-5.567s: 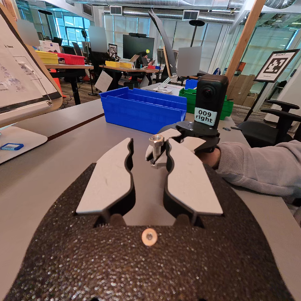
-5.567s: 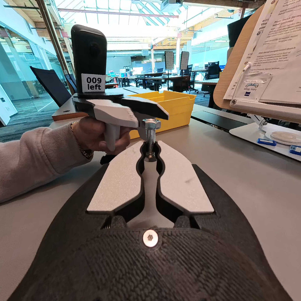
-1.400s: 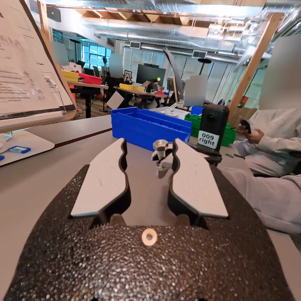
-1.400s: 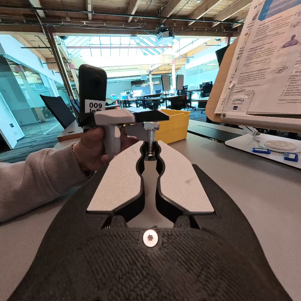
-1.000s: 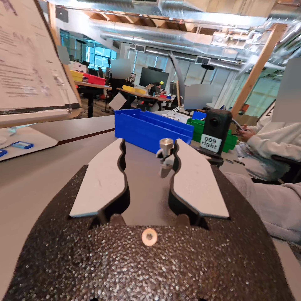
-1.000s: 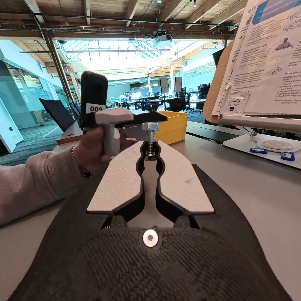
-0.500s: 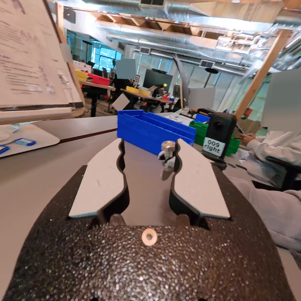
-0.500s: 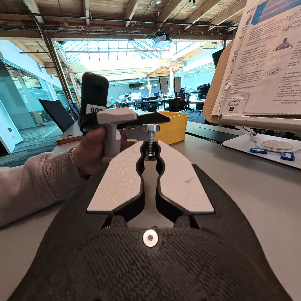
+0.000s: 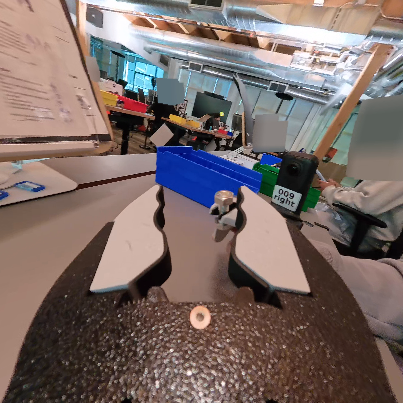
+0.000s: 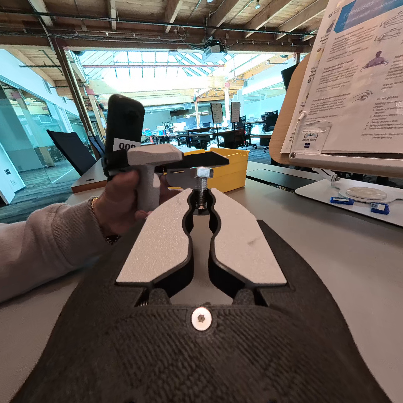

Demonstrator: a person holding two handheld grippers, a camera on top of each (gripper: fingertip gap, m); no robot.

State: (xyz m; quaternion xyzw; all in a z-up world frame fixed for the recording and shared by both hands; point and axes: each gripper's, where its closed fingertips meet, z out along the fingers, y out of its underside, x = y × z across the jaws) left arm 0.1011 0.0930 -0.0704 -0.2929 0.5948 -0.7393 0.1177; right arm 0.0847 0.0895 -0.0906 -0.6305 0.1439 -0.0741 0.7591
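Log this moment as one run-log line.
right gripper: shut on bolt, upright, hex head up | left gripper: open, bolt head beside right finger | bins: blue bin, yellow bin

Silver bolt (image 10: 202,185), blue bin (image 9: 202,174), yellow bin (image 10: 229,168), grey table (image 10: 305,229)

Your right gripper (image 10: 201,196) grips a bolt (image 10: 202,185) upright above the table (image 10: 327,250). Your left gripper (image 9: 199,202) stands spread just beside the bolt's head. Behind the bolt sits a bin (image 10: 229,172); a document stand (image 10: 349,87) rises to its right.
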